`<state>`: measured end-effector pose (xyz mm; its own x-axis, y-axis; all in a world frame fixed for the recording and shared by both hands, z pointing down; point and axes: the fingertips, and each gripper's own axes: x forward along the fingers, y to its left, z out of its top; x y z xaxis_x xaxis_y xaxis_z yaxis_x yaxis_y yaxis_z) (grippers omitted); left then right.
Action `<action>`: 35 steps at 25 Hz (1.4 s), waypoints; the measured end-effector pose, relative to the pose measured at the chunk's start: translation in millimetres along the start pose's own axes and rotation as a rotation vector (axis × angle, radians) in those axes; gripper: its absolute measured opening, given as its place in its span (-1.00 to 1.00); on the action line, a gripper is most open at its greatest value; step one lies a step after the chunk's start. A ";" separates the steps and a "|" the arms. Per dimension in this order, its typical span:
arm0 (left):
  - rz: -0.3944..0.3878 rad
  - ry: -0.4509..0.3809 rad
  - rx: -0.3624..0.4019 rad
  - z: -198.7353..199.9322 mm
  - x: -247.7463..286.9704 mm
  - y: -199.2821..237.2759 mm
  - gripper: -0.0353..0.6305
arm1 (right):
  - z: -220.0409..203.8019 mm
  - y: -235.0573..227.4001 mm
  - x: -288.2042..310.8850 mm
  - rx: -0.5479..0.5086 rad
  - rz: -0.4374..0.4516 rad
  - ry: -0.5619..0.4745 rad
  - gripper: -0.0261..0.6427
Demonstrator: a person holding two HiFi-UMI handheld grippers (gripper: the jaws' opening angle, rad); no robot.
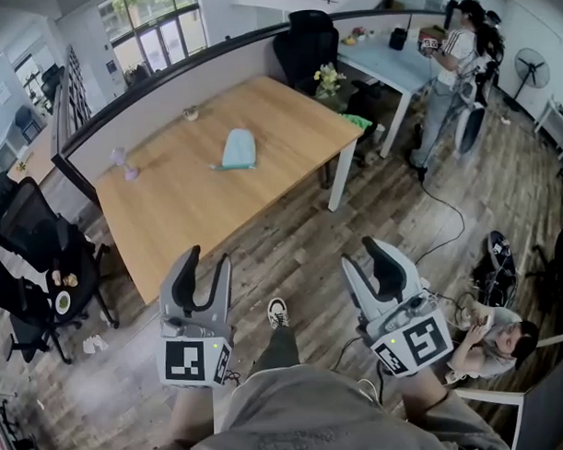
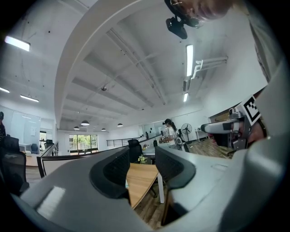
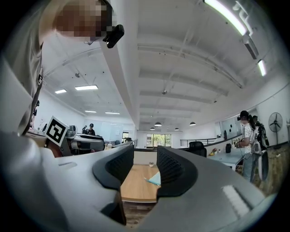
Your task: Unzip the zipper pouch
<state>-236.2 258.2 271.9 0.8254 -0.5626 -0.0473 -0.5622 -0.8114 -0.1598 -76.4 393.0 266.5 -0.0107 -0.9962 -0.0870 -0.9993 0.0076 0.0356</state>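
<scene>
Approach stage: left gripper [image 1: 209, 259] and right gripper [image 1: 363, 253], both spread and empty, well apart from pale-blue fabric zipper pouch [image 1: 236, 149] on light wooden table [image 1: 198, 208]; next, reach it.

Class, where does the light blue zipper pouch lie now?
In the head view, the zipper pouch lies near the middle of the wooden table, right of a small pinkish object.

Wooden table [image 1: 189, 204] on plank floor [image 1: 401, 215], windows [image 1: 155, 35] behind, possibly onto greenery.
</scene>
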 end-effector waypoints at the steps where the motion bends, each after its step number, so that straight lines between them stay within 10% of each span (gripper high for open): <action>1: -0.001 0.004 0.000 -2.8 9.9 4.4 -0.37 | -1.8 -5.0 10.0 -0.002 0.006 0.006 -0.50; 35: 0.060 0.100 -0.006 -74.9 301.5 221.5 -0.37 | -67.3 -121.6 397.0 0.004 0.173 0.110 -0.50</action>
<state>-115.8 -103.0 296.1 0.7814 -0.6226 0.0425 -0.6107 -0.7769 -0.1535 43.2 -9.3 294.6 -0.1785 -0.9835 0.0292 -0.9831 0.1796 0.0369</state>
